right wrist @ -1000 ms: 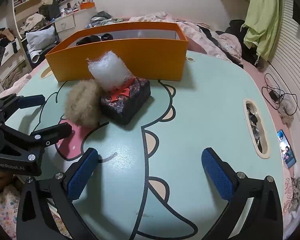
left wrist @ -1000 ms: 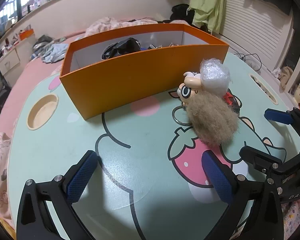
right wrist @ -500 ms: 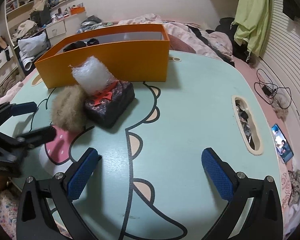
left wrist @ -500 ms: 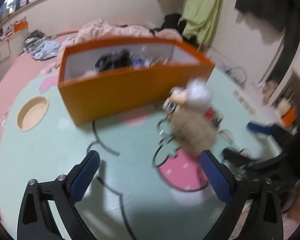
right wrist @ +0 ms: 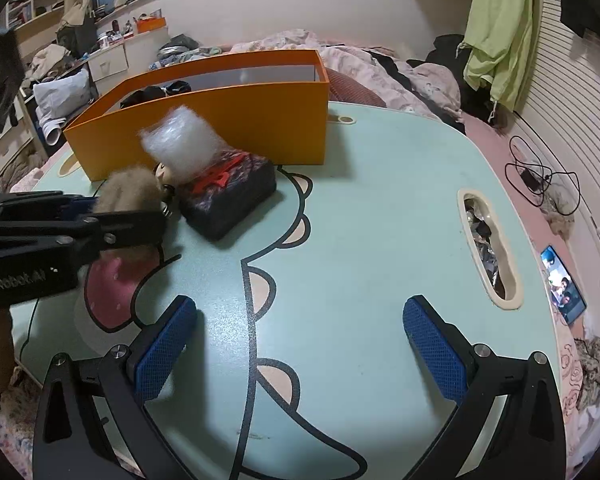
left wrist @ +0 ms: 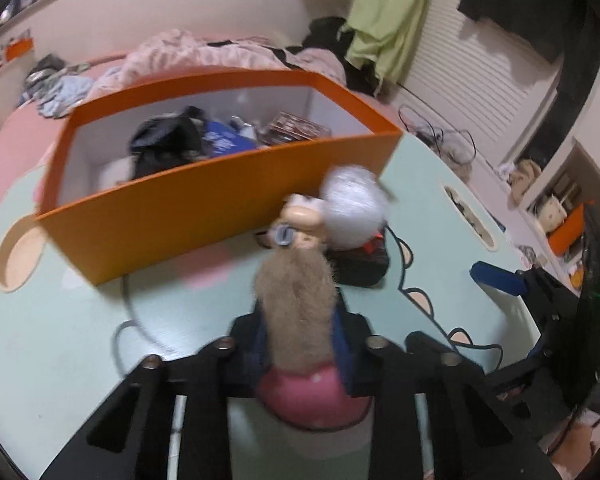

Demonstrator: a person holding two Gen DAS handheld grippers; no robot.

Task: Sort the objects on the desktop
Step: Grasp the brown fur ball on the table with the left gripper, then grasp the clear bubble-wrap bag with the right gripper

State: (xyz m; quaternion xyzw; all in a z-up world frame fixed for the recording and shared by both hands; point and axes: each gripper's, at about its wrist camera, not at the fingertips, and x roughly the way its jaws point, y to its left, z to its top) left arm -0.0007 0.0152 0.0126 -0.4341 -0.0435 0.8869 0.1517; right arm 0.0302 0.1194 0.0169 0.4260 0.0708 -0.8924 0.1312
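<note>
Plush keychain (left wrist: 296, 300) lengthwise toward box (left wrist: 188, 208)

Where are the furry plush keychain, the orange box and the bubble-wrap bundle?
furry plush keychain (left wrist: 296, 304), left wrist view, tan fur body.
orange box (right wrist: 236, 128), right wrist view, front wall.
bubble-wrap bundle (right wrist: 182, 144), right wrist view, middle.

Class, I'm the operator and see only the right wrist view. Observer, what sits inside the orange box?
Observer: The orange box holds a dark bundle and a blue packet.
Operator: Is the left hand-held gripper gripping the furry toy?
Observer: Yes, the left hand-held gripper is shut on the furry toy, squeezing its fur.
Operator: Does the toy have a face?
Observer: A cartoon face sits at its far end.
</note>
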